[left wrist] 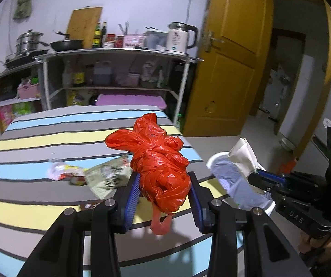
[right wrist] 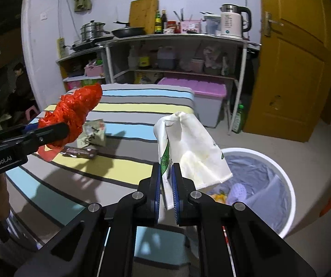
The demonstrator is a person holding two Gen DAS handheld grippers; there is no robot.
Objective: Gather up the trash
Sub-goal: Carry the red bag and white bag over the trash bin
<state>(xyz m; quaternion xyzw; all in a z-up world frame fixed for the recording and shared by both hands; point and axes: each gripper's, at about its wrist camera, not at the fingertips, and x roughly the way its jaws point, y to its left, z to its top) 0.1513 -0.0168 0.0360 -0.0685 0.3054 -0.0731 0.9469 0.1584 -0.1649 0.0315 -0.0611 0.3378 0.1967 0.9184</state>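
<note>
My left gripper is shut on a knotted red plastic bag and holds it above the striped table; the bag also shows in the right wrist view. My right gripper is shut on a white paper bag with green print, held up over the near rim of the white trash bin with a bluish liner. In the left wrist view the paper bag hangs over the bin. Wrappers and a brown packet lie on the table.
A metal shelf with pans, bottles and a kettle stands behind the table. A purple-lidded box sits under it. A yellow door is open on the right. A person sits at the far left.
</note>
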